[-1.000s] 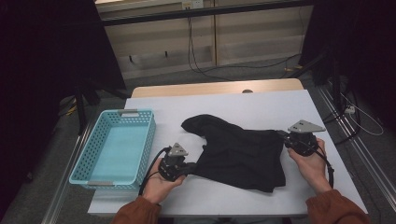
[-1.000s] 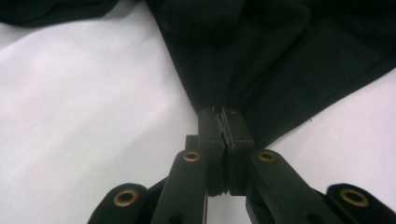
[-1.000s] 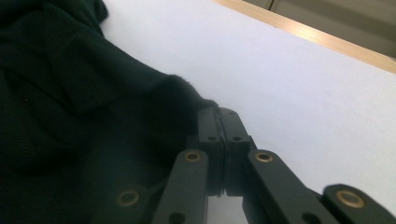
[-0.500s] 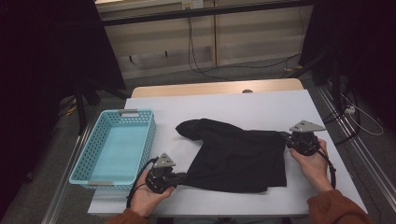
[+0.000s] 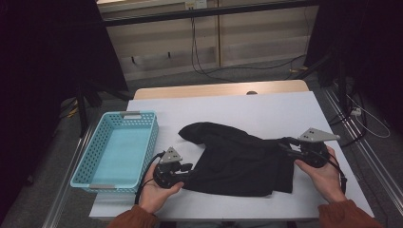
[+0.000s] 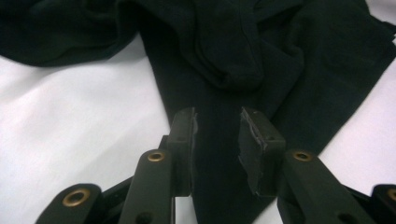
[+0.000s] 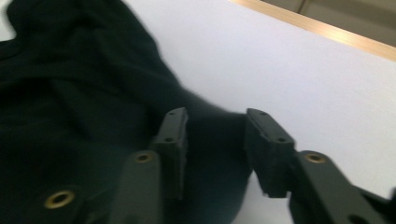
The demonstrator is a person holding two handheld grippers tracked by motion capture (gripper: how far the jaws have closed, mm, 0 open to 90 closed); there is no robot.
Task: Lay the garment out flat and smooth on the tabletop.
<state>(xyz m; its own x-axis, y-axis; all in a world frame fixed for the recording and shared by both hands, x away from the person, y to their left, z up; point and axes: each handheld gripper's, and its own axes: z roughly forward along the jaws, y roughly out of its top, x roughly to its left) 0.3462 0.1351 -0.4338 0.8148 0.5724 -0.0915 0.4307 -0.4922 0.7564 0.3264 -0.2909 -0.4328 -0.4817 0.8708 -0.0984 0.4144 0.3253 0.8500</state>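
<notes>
The black garment [image 5: 237, 159] was spread on the white counter [image 5: 266, 107] at lower centre of the high view. Both the left tongs [image 6: 217, 135] and right tongs [image 7: 215, 140] had just been opening; their jaws were seen parted over the cloth, with nothing gripped.

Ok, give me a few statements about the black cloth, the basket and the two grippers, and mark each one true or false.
1. The black cloth lies inside the basket. False: it lies on the table, to the right of the basket.
2. The basket is empty. True.
3. The left gripper is clamped shut on the cloth. False: its jaws have just been opening and stand apart, with cloth lying between them unpinched.
4. The right gripper is at the cloth's right edge. True; its jaws have also just been opening and stand apart.
5. The basket is red. False: it is light blue.
</notes>
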